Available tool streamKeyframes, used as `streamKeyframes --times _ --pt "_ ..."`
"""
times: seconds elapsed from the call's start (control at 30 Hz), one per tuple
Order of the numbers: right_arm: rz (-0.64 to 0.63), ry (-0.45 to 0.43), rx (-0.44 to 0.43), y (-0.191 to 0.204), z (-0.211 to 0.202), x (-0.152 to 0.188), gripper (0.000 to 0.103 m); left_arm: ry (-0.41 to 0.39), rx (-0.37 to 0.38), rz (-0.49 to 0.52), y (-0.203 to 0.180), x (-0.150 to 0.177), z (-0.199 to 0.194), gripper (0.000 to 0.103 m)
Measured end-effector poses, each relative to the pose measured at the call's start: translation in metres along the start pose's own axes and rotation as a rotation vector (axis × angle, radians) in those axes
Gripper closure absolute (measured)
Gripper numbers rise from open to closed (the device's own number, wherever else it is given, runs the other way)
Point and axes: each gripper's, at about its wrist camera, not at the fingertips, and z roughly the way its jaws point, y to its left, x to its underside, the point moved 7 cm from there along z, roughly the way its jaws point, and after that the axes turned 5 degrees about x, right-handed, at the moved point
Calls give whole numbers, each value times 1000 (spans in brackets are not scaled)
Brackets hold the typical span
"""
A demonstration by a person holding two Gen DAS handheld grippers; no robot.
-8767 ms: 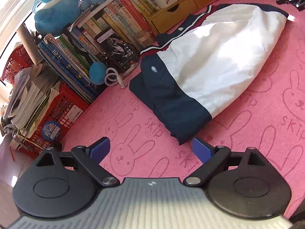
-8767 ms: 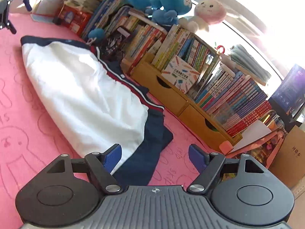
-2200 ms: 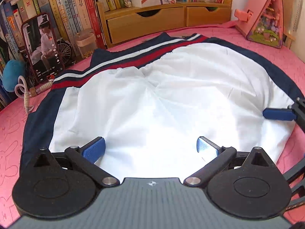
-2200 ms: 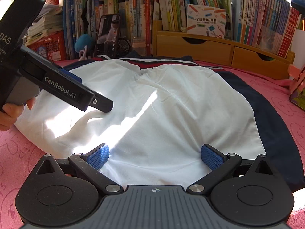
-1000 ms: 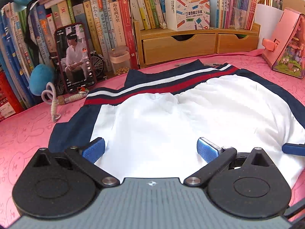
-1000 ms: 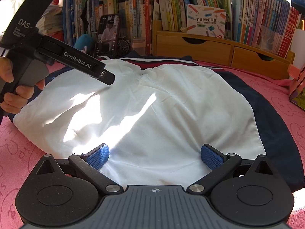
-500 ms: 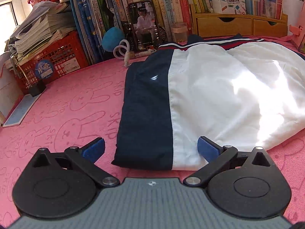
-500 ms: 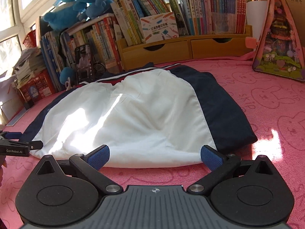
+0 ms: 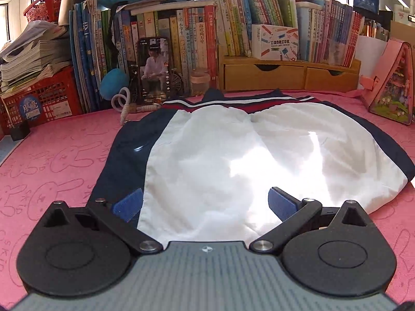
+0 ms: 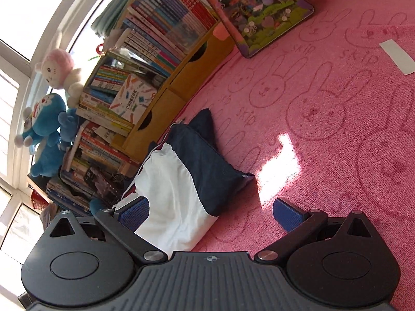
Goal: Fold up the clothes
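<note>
One folded jacket point(image 9: 233, 155) lay on the pink table point(image 9: 52, 155). My left tool point(image 9: 205, 204) and right tool point(image 10: 211, 213) both hung with fingers spread apart, gripping nothing.

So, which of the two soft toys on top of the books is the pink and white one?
It is the rabbit toy, sitting higher up by the window. The other, the blue cat toy, sits below it and is blue with a white face.
</note>
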Motion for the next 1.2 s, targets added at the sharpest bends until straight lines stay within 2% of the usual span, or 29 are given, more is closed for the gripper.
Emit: streamKeyframes --times 0.13,0.33,0.57,0.8,1.07,1.13,1.2 --pt "-18 -1 0 8 8 1 0 18 5 1 -25 3 17 0" --pt "-33 -14 -13 13 15 1 0 46 -58 32 -27 20 26 0" --pt "-60 -34 -10 18 20 3 0 23 49 5 -37 20 14 0" --pt "-90 0 -41 31 30 10 0 40 14 6 -35 28 23 0" --pt "-63 -29 -37 40 44 5 0 48 13 8 -34 28 25 0" --pt "-62 -30 -32 41 47 4 5 49 19 1 -33 28 25 0" --pt "-46 -27 -35 38 51 2 18 49 19 1 -33 28 25 0"
